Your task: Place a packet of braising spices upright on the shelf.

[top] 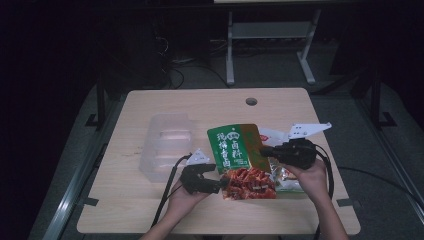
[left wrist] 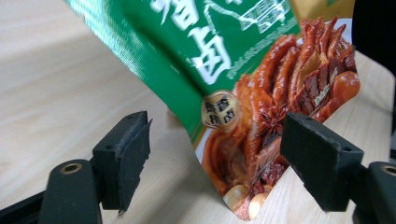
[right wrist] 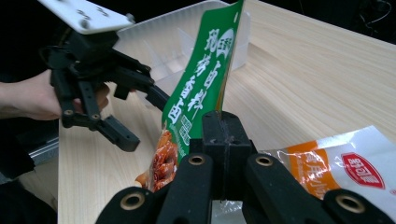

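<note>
Lifting green sauce packet off counter at centre frame: right gripper, jaws pinched shut on packet edge. Left gripper at lower left, jaws spread wide, straddling packet's lower corner, not yet touching. Clear plastic tray at left centre looks empty; orange-white packet lies flat. Sorting likely barely begun.
</note>
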A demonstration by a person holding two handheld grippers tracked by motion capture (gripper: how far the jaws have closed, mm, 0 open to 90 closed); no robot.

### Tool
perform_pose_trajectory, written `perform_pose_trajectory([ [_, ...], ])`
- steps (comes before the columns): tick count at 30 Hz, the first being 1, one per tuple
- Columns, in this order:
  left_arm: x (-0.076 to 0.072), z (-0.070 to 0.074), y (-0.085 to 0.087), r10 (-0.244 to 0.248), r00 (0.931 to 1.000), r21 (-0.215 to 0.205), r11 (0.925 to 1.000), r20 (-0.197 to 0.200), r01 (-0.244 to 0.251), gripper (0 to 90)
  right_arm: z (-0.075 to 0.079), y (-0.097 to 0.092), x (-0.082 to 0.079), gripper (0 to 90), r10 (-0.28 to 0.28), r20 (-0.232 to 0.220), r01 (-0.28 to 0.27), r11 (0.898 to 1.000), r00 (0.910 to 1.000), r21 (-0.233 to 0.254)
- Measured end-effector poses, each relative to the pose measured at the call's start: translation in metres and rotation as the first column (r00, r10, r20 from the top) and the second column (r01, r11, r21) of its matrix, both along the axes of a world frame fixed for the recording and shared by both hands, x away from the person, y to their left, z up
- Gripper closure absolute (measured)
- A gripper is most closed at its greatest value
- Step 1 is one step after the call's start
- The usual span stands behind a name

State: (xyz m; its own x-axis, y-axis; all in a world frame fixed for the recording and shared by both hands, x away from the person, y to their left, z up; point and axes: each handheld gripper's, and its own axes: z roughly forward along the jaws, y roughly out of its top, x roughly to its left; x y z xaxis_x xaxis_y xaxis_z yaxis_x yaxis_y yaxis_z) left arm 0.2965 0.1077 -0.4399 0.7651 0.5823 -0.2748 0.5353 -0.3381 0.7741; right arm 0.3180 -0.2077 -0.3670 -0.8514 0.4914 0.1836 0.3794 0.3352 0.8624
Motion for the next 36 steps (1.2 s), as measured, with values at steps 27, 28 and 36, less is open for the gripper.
perform_pose_trajectory([
  [27, -0.004, 0.005, 0.001, -0.047, 0.9956, 0.009, 0.9989, 0.081, 0.046, 86.8, -0.016, 0.002, 0.004, 89.3, 0.035, -0.074, -0.039, 0.998, 0.9966, -0.052],
  [28, -0.004, 0.005, 0.002, -0.052, 0.9948, 0.019, 0.9986, 0.088, 0.050, 86.8, -0.017, 0.002, 0.005, 88.9, 0.035, -0.082, -0.039, 0.998, 0.9960, -0.048],
  [36, -0.011, 0.009, 0.000, -0.085, 0.9869, 0.071, 0.9945, 0.137, 0.076, 87.4, -0.025, 0.013, 0.011, 76.2, 0.069, -0.160, -0.074, 0.997, 0.9848, -0.029],
])
